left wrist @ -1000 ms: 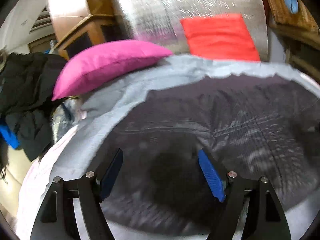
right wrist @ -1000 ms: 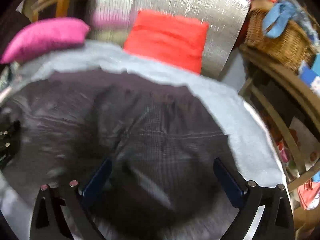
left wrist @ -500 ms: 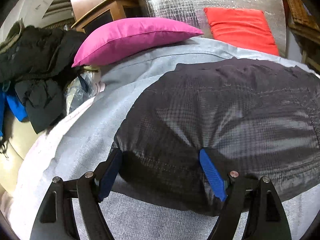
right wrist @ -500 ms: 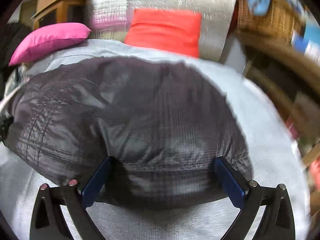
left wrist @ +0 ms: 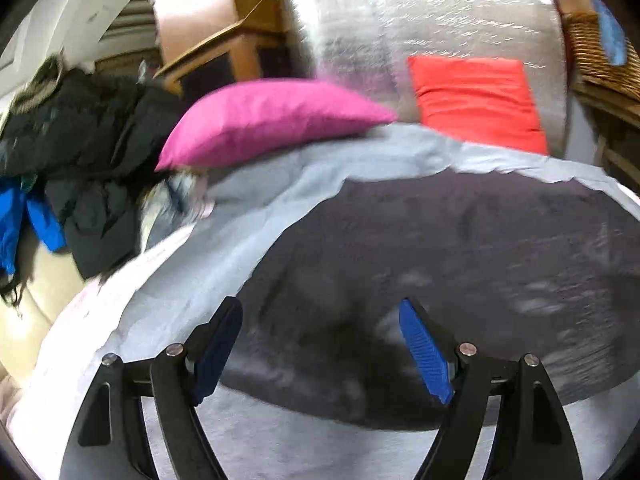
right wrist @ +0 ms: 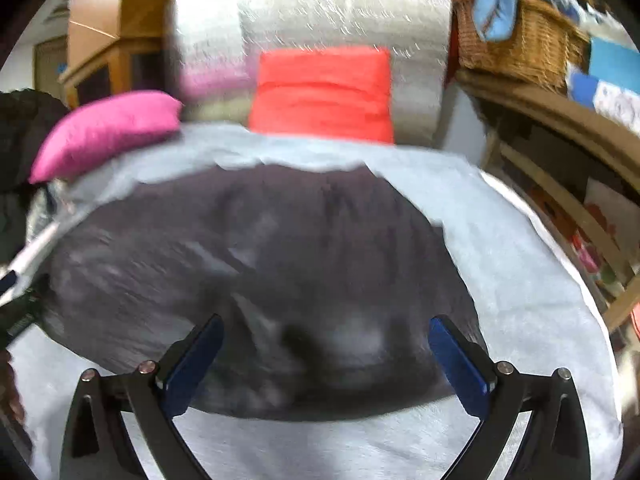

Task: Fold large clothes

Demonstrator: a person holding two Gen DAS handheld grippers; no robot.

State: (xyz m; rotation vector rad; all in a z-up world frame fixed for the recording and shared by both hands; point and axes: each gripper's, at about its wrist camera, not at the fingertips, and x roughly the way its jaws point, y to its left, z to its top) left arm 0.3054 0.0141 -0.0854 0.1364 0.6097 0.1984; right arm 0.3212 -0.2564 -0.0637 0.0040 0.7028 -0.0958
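A dark grey quilted jacket (left wrist: 440, 264) lies in a flat bundle on a light grey sheet (left wrist: 248, 216). In the left wrist view my left gripper (left wrist: 320, 312) hangs over the jacket's near left part. Its blue pads (left wrist: 424, 352) stand wide apart with cloth under the gap and nothing pinched. The right wrist view shows the same jacket (right wrist: 280, 264). My right gripper (right wrist: 326, 328) is over its near edge, jaws just as wide, and its pads (right wrist: 460, 364) are clear of the fabric. Both pictures are blurred by motion.
A pink pillow (left wrist: 272, 120) and a red cushion (left wrist: 476, 100) lie at the far end against a silver padded panel (left wrist: 420, 28). Dark coats (left wrist: 72, 148) are piled at the left. A wicker basket (right wrist: 516, 40) sits on wooden shelves at the right.
Half a second ago both views were tilted lower and the jacket looked puffed up. Now both views have swung back up and the jacket looks flatter. The jaws have kept their width.
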